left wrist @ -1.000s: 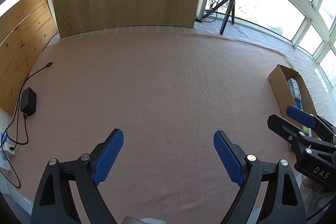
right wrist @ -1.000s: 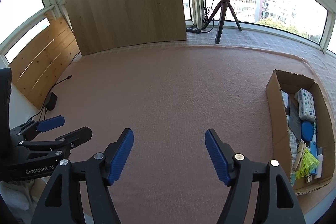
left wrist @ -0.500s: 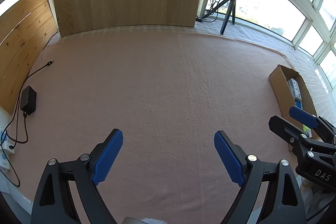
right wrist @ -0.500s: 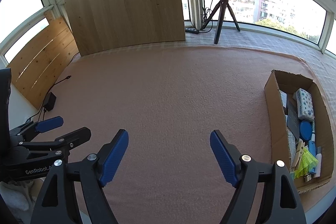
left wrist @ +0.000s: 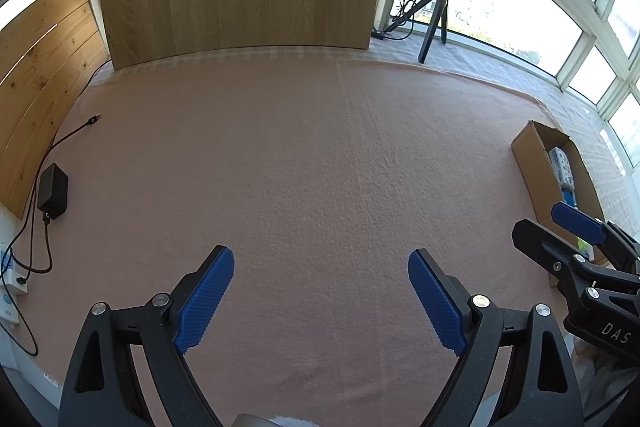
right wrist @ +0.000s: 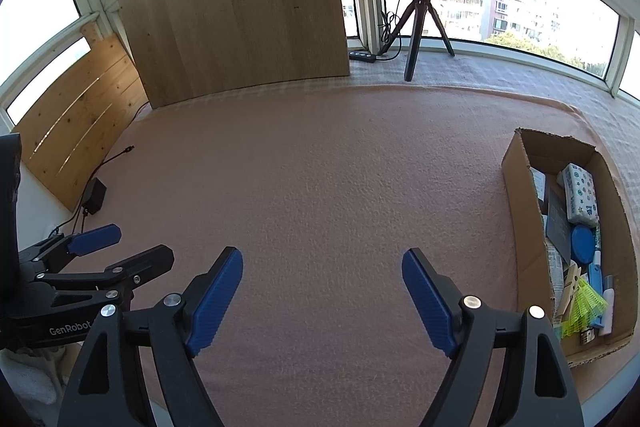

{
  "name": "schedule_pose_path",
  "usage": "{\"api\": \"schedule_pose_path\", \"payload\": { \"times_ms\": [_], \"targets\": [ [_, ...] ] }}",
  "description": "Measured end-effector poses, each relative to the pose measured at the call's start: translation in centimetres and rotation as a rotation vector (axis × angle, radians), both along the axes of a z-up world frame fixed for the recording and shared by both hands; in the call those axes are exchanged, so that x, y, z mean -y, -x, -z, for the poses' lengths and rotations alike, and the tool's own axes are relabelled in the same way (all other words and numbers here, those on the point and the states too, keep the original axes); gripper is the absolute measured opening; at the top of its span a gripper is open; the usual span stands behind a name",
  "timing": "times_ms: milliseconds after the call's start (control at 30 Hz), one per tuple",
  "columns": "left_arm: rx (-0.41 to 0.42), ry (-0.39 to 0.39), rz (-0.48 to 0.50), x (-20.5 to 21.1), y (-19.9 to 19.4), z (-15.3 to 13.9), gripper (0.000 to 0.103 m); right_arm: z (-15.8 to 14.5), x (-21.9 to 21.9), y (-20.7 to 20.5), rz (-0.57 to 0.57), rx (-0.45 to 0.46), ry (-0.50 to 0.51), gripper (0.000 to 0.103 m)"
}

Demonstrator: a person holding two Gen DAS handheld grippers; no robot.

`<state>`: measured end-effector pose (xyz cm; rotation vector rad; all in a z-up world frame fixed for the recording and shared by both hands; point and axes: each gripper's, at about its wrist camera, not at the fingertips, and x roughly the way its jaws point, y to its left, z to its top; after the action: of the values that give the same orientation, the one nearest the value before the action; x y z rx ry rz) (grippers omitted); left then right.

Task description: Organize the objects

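Over the pink blanket (left wrist: 320, 155), left claw (left wrist: 320, 301) and right claw (right wrist: 322, 297) tilted downward, both spread apart, nothing between.

We read "DAS" in white on the black body of the right gripper (left wrist: 576, 227) in the left wrist view, and "GenRobot" on the left gripper (right wrist: 120, 247) in the right wrist view.

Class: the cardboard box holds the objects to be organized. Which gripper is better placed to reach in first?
Probably the right gripper: the cardboard box lies just beside it, contents in plain view. The left gripper is farther away, with the right one between it and the box. Both are empty.
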<state>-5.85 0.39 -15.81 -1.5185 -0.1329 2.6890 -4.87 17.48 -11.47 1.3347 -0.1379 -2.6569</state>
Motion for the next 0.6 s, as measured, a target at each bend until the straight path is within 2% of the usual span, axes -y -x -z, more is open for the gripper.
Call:
{"api": "schedule_pose_path", "payload": {
  "times_ms": [600],
  "targets": [
    [0.001,0.001,0.001,0.02,0.03,-0.02,0.092,0.20,-0.04,0.14,-0.001,0.003,0.001,0.079]
  ]
}}
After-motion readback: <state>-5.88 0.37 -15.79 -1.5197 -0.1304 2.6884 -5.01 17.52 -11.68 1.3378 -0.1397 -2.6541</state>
